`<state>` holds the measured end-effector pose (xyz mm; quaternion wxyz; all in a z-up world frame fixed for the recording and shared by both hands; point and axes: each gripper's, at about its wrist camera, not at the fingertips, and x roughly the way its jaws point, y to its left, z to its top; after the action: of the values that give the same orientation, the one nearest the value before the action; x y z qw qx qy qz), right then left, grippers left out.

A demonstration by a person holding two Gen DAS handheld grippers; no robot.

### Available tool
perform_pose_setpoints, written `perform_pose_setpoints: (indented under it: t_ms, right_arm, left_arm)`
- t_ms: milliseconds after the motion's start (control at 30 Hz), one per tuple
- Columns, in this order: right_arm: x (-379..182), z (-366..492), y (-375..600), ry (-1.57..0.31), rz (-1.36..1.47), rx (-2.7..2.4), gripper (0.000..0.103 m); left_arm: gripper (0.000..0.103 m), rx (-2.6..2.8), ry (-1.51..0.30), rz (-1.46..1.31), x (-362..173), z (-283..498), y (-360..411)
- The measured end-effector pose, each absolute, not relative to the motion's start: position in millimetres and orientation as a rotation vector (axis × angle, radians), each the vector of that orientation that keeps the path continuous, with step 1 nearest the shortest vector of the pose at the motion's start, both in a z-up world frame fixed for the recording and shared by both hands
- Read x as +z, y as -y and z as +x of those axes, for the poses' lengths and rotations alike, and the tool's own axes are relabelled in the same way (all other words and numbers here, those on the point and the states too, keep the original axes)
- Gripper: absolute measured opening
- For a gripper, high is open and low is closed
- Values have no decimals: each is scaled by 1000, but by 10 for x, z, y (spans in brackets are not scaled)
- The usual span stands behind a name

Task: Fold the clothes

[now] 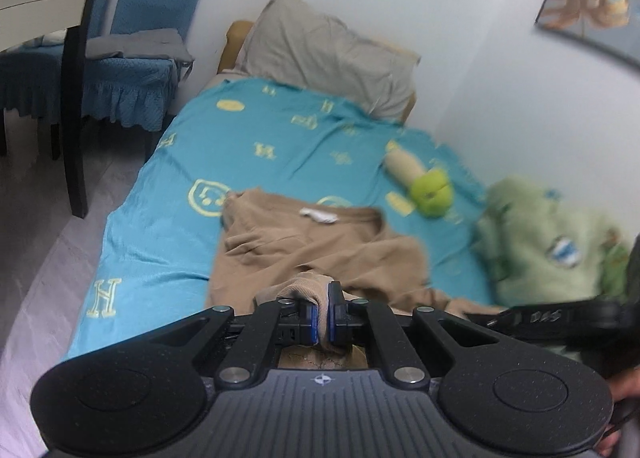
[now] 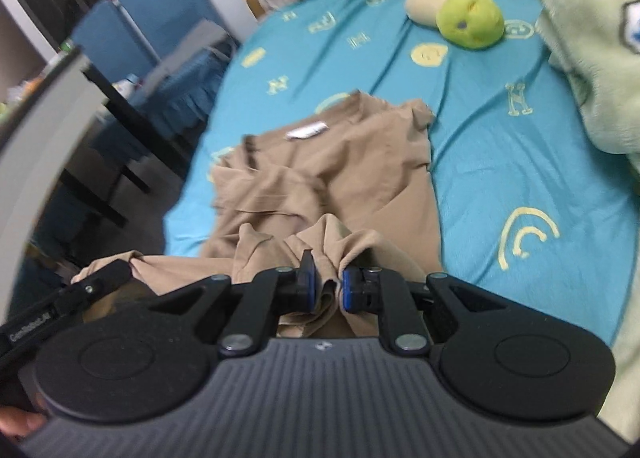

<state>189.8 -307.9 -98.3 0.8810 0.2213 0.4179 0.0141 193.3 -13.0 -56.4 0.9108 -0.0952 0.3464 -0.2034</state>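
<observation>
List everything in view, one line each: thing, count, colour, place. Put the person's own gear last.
shirt: one, tan, spread on the bedsheet, near edge bunched up
label: one, white, at the shirt's collar
bedsheet: one, turquoise with yellow prints, covering the bed
pillow: one, grey, at the head of the bed
plush toy: one, green and beige, lying on the sheet beyond the shirt
blanket: one, pale green, heaped on the bed's wall side
chairs: two, blue-covered, beside the bed
picture: one, gold leaves, on the wall
left hand-held gripper: one, black, shut on the shirt
right hand-held gripper: one, black, shut on the shirt
</observation>
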Motion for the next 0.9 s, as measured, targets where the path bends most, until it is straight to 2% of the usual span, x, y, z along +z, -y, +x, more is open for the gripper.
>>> perform_pose_setpoints:
  t_ms: [300, 433, 500, 600, 633, 667, 700, 733, 767, 900]
  right_arm:
    - [-1439, 2216, 3029, -937, 421, -53, 18]
    - [-1473, 2243, 3004, -939, 409, -71, 19]
    - [-1426, 2214, 2990, -927, 395, -75, 19]
    - [-1324, 2149, 2965, -894, 367, -77, 33]
    - [-1271, 2107, 2958, -872, 360, -77, 51]
    - [-1212, 2056, 2951, -847, 356, -76, 80]
    - [-1148, 1994, 2949, -815, 364, -68, 91]
    - [-1086, 1929, 2954, -784, 379, -56, 100]
    - [-1029, 1866, 2960, -764, 391, -42, 99]
    - [-845, 1603, 2965, -717, 410, -18, 99]
  left_arm:
    - [8, -411, -841, -201, -1370, 2367, 165]
    - [9, -406, -822, -96, -1383, 2304, 286]
    - [17, -406, -808, -69, -1323, 2243, 321]
    - [36, -410, -792, -56, -1198, 2124, 332]
    - [47, -406, -785, -56, -1139, 2064, 333]
    - [60, -398, -772, -54, -1083, 2001, 335]
    - [67, -383, -756, -50, -1029, 1920, 333]
    - [80, -369, -740, -47, -974, 1839, 332]
    - [87, -355, -724, -44, -919, 1758, 330]
    - [95, -348, -684, -54, -738, 1461, 312]
